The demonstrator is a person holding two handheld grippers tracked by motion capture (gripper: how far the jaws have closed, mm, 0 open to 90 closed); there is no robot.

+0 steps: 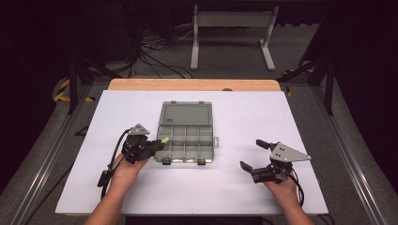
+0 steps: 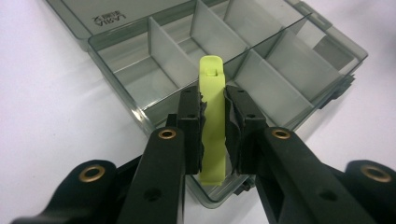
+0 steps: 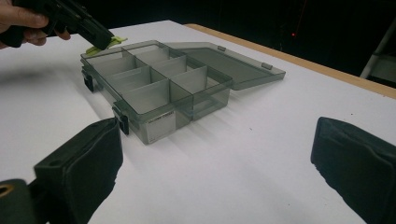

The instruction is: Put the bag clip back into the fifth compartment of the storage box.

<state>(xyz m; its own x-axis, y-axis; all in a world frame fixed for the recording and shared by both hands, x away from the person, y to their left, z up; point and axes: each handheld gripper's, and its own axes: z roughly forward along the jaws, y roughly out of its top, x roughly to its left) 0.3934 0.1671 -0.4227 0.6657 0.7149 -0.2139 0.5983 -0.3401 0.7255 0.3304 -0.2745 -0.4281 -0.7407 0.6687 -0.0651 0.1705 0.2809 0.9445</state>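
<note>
With my left tongs (image 2: 214,128) clamped on the yellow-green clip (image 2: 213,116) over the near-left corner of the open organizer box (image 1: 187,140), I'd lower it squarely between the dividers before letting go, while my right tongs (image 1: 256,154) wait wide open on the surface (image 1: 263,122).

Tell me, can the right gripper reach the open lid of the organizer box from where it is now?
Probably yes. The right gripper is open and holds nothing, and bare white table lies between it and the lid, which lies flat behind the box. The left gripper, holding the yellow-green piece, is at the box's other side.
</note>
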